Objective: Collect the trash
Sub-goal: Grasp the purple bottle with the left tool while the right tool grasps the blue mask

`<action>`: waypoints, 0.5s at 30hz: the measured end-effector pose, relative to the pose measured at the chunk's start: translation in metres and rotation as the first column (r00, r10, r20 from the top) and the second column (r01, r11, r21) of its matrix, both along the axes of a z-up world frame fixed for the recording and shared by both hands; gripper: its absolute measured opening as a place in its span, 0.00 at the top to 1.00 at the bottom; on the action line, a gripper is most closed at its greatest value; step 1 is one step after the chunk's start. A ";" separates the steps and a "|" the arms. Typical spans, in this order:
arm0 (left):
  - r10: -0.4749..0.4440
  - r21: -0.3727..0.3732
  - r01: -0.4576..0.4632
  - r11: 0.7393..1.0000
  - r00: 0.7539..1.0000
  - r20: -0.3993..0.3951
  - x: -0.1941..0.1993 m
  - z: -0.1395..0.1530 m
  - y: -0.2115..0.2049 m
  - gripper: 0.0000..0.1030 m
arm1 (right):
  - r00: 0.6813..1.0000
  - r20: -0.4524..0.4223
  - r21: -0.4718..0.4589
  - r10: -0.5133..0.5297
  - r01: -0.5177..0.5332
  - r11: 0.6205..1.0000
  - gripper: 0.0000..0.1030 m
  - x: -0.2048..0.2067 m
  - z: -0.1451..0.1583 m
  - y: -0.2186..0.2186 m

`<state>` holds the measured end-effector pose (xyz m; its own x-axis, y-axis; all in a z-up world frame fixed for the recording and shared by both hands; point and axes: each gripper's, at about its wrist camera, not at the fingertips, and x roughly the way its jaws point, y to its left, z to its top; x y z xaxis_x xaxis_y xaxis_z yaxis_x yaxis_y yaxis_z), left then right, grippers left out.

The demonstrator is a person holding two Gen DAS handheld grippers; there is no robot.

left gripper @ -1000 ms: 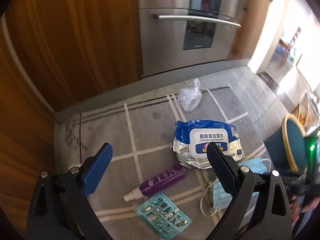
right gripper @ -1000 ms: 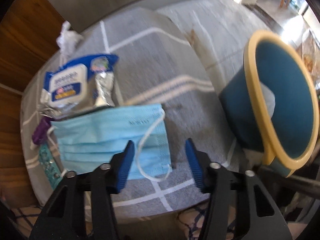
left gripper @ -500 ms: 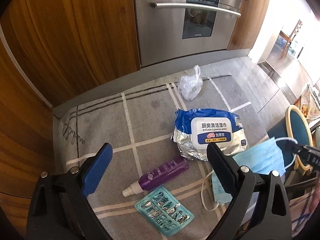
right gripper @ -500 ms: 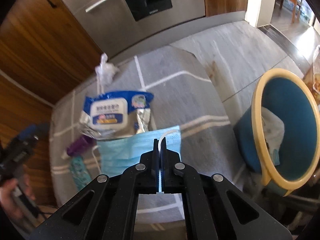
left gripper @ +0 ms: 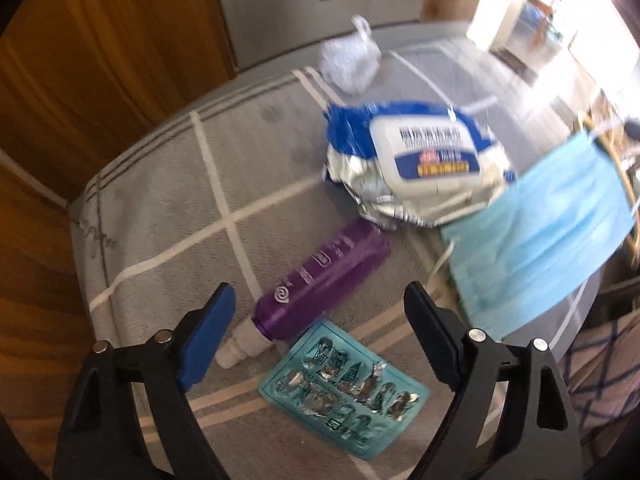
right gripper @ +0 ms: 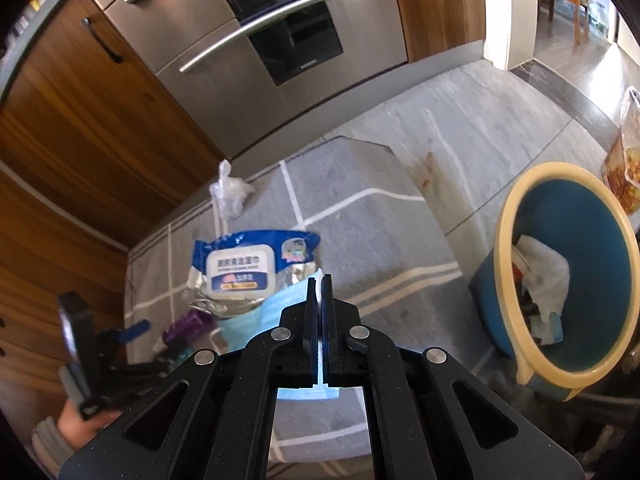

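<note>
1. Left wrist view: the left gripper (left gripper: 316, 312) hangs over a grey rug (left gripper: 160, 208) with pale grid lines, its jaws spread wide with nothing pressed between them; they have just been narrowing a little.
2. Between and just beyond its blue-padded fingers (left gripper: 208, 332) lies a purple spray bottle (left gripper: 320, 280), white nozzle toward the camera, tilted across the rug.
3. A teal blister pack (left gripper: 344, 388) of used pills lies flat just beside the bottle's nozzle end.
4. Farther off sits a blue-and-silver pack of kitchen cleaning wipes (left gripper: 416, 164), and beyond it a crumpled clear plastic bag (left gripper: 348, 60) near the rug's edge.
5. A light blue face mask (left gripper: 548, 236) hangs in the air at the right, lifted clear of the rug, overlapping the wipes pack's edge in the picture.
6. Right wrist view: the right gripper (right gripper: 319, 292) is clenched tight on the mask (right gripper: 264, 312), pinching its white ear loop and edge between the jaws while the mask droops below.
7. A blue bin (right gripper: 500, 276) with a yellow rim stands on the floor to the right, well apart from the mask, already holding white tissue and scraps.
8. At the lower left of this view a hand (right gripper: 76, 420) grips the other tool.
9. Behind stand a steel oven (right gripper: 256, 36) and wooden cabinets (right gripper: 72, 120).
</note>
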<state>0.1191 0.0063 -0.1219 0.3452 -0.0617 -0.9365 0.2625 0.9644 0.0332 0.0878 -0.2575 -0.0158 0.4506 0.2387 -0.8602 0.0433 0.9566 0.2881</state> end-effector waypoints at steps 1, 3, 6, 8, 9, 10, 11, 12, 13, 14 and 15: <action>-0.017 0.018 0.017 1.000 1.000 0.003 0.000 -0.003 -0.002 0.17 | 1.000 -0.002 -0.003 0.006 -0.006 1.000 0.98 0.000 0.000 0.002; -0.046 0.058 0.046 0.997 0.999 0.001 0.001 -0.009 -0.008 0.20 | 1.000 -0.008 -0.009 0.015 -0.015 1.000 0.98 0.000 -0.002 0.005; -0.060 0.080 0.062 0.995 0.998 -0.021 0.004 -0.017 -0.013 0.30 | 1.000 -0.017 -0.015 0.018 -0.019 1.000 0.98 0.000 -0.005 0.005; -0.064 0.089 0.065 0.994 0.998 -0.016 0.005 -0.019 -0.014 0.32 | 1.000 -0.023 -0.016 0.016 -0.017 1.000 0.98 0.000 -0.007 0.004; -0.062 0.088 0.063 0.994 0.998 -0.014 0.006 -0.020 -0.014 0.35 | 0.999 -0.027 -0.016 0.017 -0.017 1.000 0.98 0.000 -0.008 0.004; -0.056 0.086 0.057 0.995 0.998 -0.014 0.008 -0.021 -0.013 0.38 | 0.999 -0.029 -0.015 0.019 -0.019 1.000 0.98 0.000 -0.009 0.004; -0.053 0.086 0.054 0.995 0.999 -0.015 0.011 -0.021 -0.012 0.39 | 0.999 -0.030 -0.016 0.023 -0.024 1.000 0.98 0.000 -0.009 0.005; -0.051 0.082 0.052 0.995 0.999 -0.017 0.013 -0.022 -0.011 0.39 | 0.999 -0.030 -0.017 0.027 -0.028 0.999 0.98 0.000 -0.009 0.006; -0.053 0.082 0.054 0.995 0.998 -0.021 0.013 -0.023 -0.011 0.39 | 0.999 -0.030 -0.018 0.033 -0.034 0.999 0.98 0.000 -0.009 0.007; -0.059 0.090 0.061 0.994 0.998 -0.022 0.014 -0.025 -0.011 0.39 | 0.999 -0.030 -0.020 0.039 -0.039 0.999 0.98 -0.001 -0.009 0.009; -0.068 0.107 0.070 0.992 0.997 -0.023 0.014 -0.027 -0.013 0.39 | 0.999 -0.031 -0.022 0.041 -0.042 0.999 0.98 0.000 -0.010 0.010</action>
<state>0.1335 -0.0067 -0.1491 0.3251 0.0167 -0.9455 0.3302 0.9349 0.1300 0.0876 -0.2480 -0.0256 0.4144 0.2373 -0.8786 0.0115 0.9640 0.2657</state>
